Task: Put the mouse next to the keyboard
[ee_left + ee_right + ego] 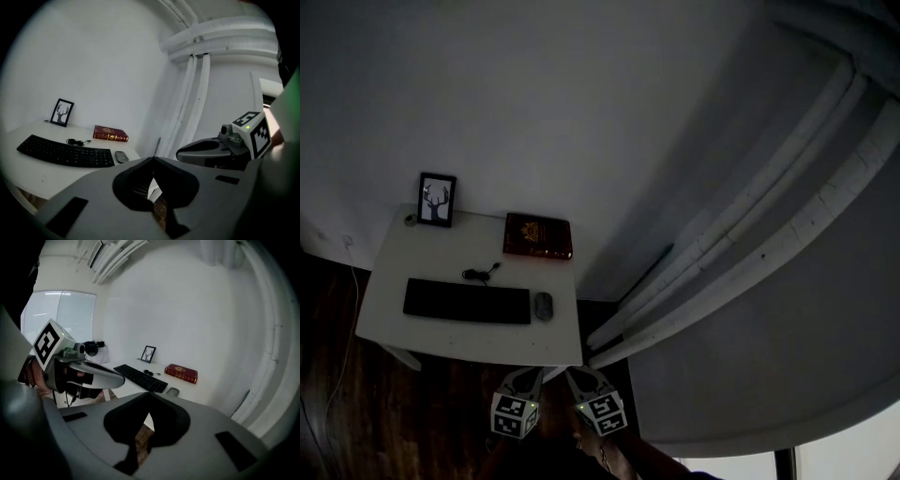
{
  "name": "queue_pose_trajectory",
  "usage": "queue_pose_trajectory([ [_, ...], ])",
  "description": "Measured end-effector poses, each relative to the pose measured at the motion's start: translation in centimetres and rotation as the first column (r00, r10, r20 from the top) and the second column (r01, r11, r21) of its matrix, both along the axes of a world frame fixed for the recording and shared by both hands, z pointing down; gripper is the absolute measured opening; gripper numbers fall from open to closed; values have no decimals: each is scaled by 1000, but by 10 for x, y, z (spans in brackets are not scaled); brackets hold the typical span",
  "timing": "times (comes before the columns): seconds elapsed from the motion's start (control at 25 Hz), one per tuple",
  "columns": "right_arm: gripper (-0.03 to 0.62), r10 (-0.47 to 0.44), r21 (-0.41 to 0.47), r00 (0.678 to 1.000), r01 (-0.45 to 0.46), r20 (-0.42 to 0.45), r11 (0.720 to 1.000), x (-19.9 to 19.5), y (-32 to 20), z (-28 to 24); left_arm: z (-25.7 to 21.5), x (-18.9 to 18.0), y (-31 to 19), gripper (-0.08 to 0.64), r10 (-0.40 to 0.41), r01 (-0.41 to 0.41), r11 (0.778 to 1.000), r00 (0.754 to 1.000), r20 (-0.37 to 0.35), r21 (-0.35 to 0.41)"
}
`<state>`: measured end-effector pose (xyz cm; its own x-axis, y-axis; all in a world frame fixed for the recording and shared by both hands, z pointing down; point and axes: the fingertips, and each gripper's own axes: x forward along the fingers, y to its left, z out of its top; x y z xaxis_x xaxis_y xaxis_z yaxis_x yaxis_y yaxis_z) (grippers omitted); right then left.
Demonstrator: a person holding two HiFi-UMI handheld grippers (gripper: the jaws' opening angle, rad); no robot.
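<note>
**A:** Where is the mouse [544,306]?

**B:** It's on the white table [441,345], just beside the right end of the black keyboard [467,302], at the keyboard's 3 o'clock in the head view. A thin strip of tabletop shows between the two. Nothing is holding or touching the mouse.

**A:** What lies around it?

**B:** At the mouse's 12 o'clock a dark red book [538,235] lies flat near the table's back edge, against the wall [581,103]. At its 10 o'clock a small coiled black cable [481,273] sits just behind the keyboard. Farther out on that same line, a picture frame [437,200] with a stag's-head silhouette stands upright at the back left corner.

**A:** And the grippers?

**B:** Both are at the mouse's 6 o'clock, off the table's near edge and over the dark wooden floor [337,412], well apart from the mouse. They sit side by side. The left gripper [528,374] has its jaws together with nothing between them, and its own view shows the tips meeting. The right gripper [578,375] is the same, with its jaws pressed together and empty.

**A:** Anything farther out?

**B:** White pipes [750,225] run along the wall toward the table's 2 o'clock.
</note>
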<state>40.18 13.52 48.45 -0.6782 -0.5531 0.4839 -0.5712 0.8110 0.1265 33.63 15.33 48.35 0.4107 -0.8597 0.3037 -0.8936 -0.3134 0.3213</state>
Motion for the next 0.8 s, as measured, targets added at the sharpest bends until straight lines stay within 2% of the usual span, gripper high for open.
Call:
queue_pose_trajectory([
  [0.08,20,-56,66,998,55,7,996,-12,-5,-14,-3,4,-3,2,-23,23,1000,1000,4,11],
  [0.16,20,-74,121,997,71,20,990,-11,-10,-32,-8,11,-7,2,-52,52,998,999,1,18],
  [0.28,20,5,91,997,-12,79,996,15,-24,-46,-16,26,-16,2,-77,77,997,997,5,27],
  [0.36,20,45,75,994,-53,102,996,34,-30,-51,-20,43,-22,2,-69,69,997,998,8,27],
  [0.52,20,9,146,997,-20,77,989,66,-35,-58,-24,84,-27,2,-45,44,999,999,12,31],
  [0.8,20,-2,192,998,-11,68,981,102,-40,-70,-31,130,-37,2,31,-32,999,998,50,20],
])
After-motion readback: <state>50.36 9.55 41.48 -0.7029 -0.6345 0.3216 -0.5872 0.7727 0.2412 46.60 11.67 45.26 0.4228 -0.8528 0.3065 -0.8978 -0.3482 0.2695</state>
